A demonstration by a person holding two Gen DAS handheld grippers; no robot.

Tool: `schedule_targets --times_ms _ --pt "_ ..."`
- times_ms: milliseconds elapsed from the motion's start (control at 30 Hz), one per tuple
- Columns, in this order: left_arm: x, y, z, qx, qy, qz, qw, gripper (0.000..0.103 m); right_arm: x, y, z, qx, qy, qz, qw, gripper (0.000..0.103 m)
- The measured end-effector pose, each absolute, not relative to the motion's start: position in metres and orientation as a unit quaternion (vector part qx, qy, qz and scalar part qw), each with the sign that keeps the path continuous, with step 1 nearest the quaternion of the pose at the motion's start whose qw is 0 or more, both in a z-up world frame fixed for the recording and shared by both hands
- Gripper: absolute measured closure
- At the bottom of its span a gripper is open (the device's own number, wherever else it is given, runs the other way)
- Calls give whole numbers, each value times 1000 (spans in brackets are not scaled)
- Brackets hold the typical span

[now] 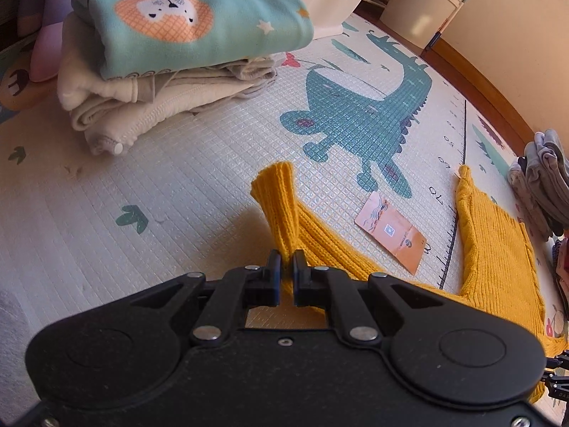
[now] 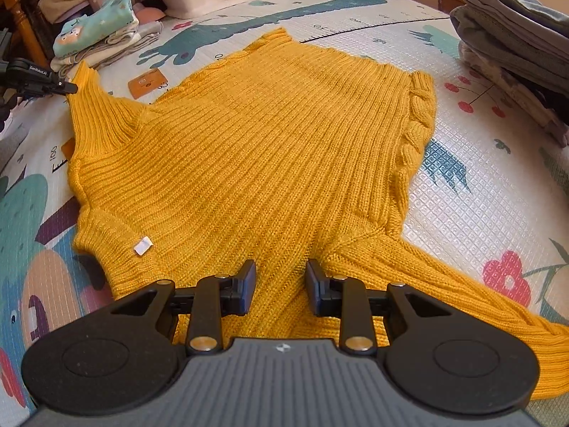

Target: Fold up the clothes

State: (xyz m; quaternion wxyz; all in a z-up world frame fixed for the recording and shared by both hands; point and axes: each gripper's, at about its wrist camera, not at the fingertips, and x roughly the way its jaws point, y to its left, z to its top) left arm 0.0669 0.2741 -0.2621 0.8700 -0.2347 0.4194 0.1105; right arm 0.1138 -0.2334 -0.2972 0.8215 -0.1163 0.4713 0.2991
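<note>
Left tool [image 1: 286,261]: clamped on the cuff of one sleeve of the mustard knit sweater [image 2: 249,142], cuff standing up between the pads. Sweater lies spread flat on the play mat [image 2: 480,195], an orange card [image 1: 391,236] beside it. Right tool [image 2: 281,272]: jaws parted, nothing gripped, above the sweater's near edge. Folded piles [image 1: 160,64] sit farther back.
</note>
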Motion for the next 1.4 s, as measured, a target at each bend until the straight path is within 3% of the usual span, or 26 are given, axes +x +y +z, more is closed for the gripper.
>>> schedule_targets --times_ms 133,300,467,733,867,933,1233,1300,1400 --pt "69 280 -270 -212 443 166 855 94 106 -206 -287 -195 460 296 814 69" --pt "61 285 -248 -192 421 240 853 94 91 -177 -272 -190 424 374 803 72" --pt "74 208 -224 -171 418 66 890 94 78 -173 -275 -181 423 397 794 76" --pt "69 42 -237 -68 464 -216 857 94 68 -195 -265 -145 414 388 810 83" --pt "42 20 -271 40 478 -235 846 94 61 -199 -270 -163 417 397 801 83" --pt "33 25 -272 46 470 -230 851 94 52 -195 -287 -212 443 411 768 82" --pt "46 -7 -253 38 456 -248 854 93 38 -185 -264 -218 385 420 792 82" --pt "29 -24 -268 108 448 -263 847 91 40 -176 -265 -221 372 424 796 82" --pt "-19 -56 -287 295 345 -271 849 88 36 -168 -290 -248 387 434 775 81"
